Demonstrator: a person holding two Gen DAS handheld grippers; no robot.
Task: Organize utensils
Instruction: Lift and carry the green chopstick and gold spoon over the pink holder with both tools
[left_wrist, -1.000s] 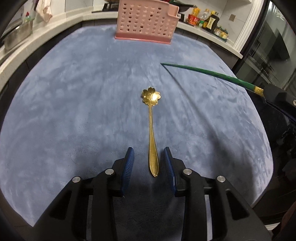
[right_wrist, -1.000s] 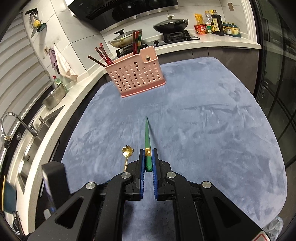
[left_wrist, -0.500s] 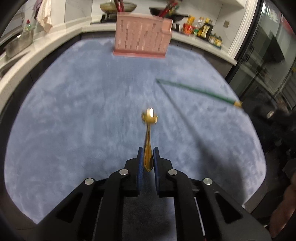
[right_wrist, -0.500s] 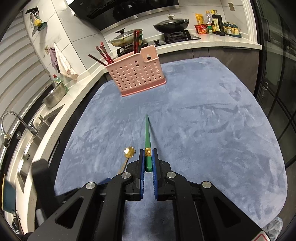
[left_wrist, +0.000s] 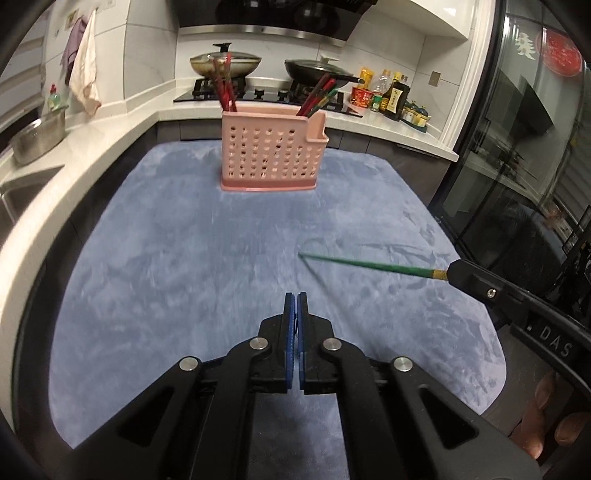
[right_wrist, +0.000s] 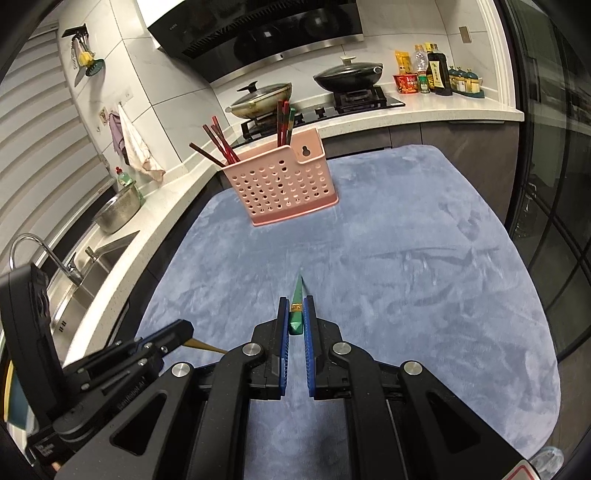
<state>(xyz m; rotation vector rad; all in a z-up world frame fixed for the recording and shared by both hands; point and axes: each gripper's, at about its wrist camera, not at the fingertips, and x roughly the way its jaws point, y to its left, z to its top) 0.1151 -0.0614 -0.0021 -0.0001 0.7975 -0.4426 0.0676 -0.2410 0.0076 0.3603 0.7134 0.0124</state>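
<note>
My left gripper (left_wrist: 296, 301) is shut; in its own view the gold spoon is hidden between the pads. In the right wrist view the left gripper (right_wrist: 186, 332) holds the gold spoon (right_wrist: 205, 346), whose handle sticks out of the jaws. My right gripper (right_wrist: 296, 306) is shut on a green chopstick (right_wrist: 297, 301) that points forward; the green chopstick (left_wrist: 369, 264) also shows in the left wrist view, above the blue mat. The pink perforated utensil basket (left_wrist: 273, 155) stands upright at the mat's far side, with red chopsticks (left_wrist: 225, 92) in it.
The blue mat (left_wrist: 184, 258) covers the table. A white counter (left_wrist: 92, 147) with a steel bowl (left_wrist: 37, 140) and a sink (right_wrist: 88, 266) runs along the left. A stove with pans (right_wrist: 343, 79) and sauce bottles (right_wrist: 432, 74) stands behind. Glass doors are at the right.
My left gripper closed on the gold spoon and lifted it off the mat, tilting up toward the basket. My right gripper stays shut on the green chopstick, almost still.
</note>
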